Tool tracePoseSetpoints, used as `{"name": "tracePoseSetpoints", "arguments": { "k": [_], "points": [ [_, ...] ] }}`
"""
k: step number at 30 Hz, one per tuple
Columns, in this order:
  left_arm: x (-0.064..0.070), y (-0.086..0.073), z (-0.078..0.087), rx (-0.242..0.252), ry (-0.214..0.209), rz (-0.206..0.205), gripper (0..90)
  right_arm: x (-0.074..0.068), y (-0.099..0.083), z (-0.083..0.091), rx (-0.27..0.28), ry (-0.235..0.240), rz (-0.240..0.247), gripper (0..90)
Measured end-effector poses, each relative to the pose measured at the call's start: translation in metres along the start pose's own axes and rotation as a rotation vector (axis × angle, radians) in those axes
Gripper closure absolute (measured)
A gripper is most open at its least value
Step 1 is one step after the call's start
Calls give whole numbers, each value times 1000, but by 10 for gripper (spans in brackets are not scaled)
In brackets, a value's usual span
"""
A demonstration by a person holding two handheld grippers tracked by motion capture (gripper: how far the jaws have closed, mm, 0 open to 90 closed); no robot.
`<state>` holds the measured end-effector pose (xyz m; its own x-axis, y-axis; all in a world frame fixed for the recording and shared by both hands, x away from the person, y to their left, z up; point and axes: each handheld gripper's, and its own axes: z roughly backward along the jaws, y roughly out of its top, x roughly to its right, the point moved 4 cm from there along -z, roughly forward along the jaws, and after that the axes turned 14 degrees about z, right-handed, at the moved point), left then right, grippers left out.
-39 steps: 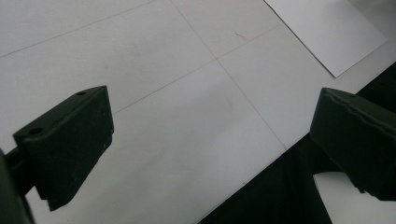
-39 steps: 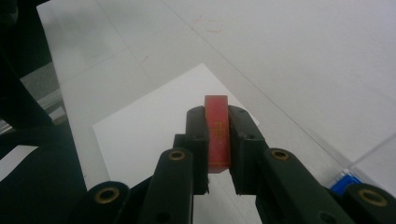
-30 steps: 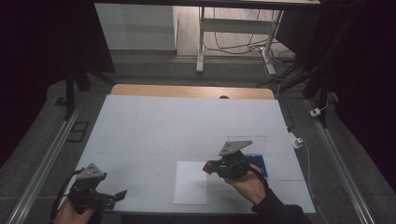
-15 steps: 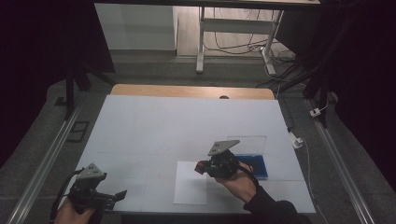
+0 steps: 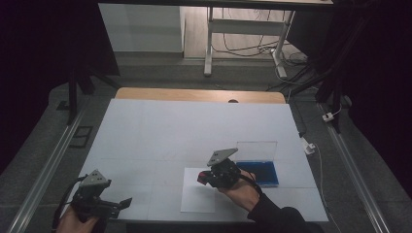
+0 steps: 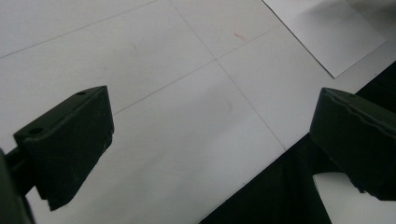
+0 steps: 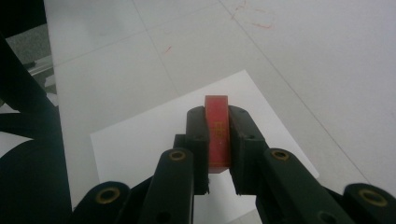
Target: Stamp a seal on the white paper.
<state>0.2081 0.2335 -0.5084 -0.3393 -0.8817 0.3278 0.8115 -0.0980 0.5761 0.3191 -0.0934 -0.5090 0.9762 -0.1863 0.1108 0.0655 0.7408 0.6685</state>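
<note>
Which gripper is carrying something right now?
The right gripper, over the white sheet, is clamped on a thin red block. The left gripper is open and empty near the table's front edge.

The left gripper (image 5: 116, 204) sits low at the near left edge, held in the person's left hand (image 5: 73, 221), its jaws spread wide apart. The right gripper (image 5: 203, 178) reaches forward from a dark sleeve (image 5: 277, 216), its jaws closed on a thin red block (image 7: 217, 130).
</note>
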Motion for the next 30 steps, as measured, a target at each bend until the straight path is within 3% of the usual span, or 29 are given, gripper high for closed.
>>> {"name": "tracePoseSetpoints", "arguments": {
  "k": [20, 30],
  "points": [
    [0, 0, 0, 1, -3, -4, 0, -7, -6, -24, -70, 25, 35, 802],
    [1, 0, 0, -2, -4, -5, 0, -10, -5, -27, -94, 5, 67, 806]
  ]
}}
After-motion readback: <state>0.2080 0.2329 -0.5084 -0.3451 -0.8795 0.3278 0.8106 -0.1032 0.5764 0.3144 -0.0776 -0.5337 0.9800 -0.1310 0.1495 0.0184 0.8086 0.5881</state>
